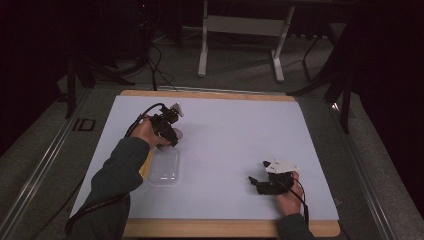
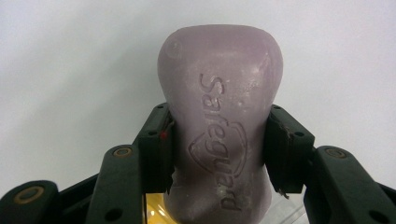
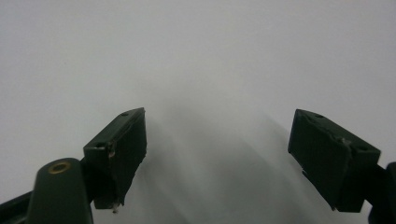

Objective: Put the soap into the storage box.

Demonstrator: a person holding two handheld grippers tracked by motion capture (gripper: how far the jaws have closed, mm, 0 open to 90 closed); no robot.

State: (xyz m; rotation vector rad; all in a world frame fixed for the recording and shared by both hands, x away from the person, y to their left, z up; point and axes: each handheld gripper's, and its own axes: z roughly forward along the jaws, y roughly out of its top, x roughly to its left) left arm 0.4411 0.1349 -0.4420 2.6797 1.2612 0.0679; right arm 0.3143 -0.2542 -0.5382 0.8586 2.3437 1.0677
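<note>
A pale purple bar of soap (image 2: 219,130) stamped "Safeguard" sits clamped between the jaws of my left gripper (image 2: 217,147). In the high view that left gripper (image 1: 172,137) is held just above the far end of a clear plastic box (image 1: 164,167) on the white table cover, and the soap (image 1: 176,134) peeks out at its tip. My right gripper (image 3: 217,156) stands open over bare white surface with nothing between its pads. It rests near the front right of the table, where the high view has the right gripper (image 1: 257,172) pointing left.
The white cover (image 1: 230,135) lies on a wooden tabletop with its edge at the front (image 1: 225,229). A yellow object (image 1: 146,165) lies along the clear box's left side. Beyond the table stand a desk frame (image 1: 240,30) and cables on the floor.
</note>
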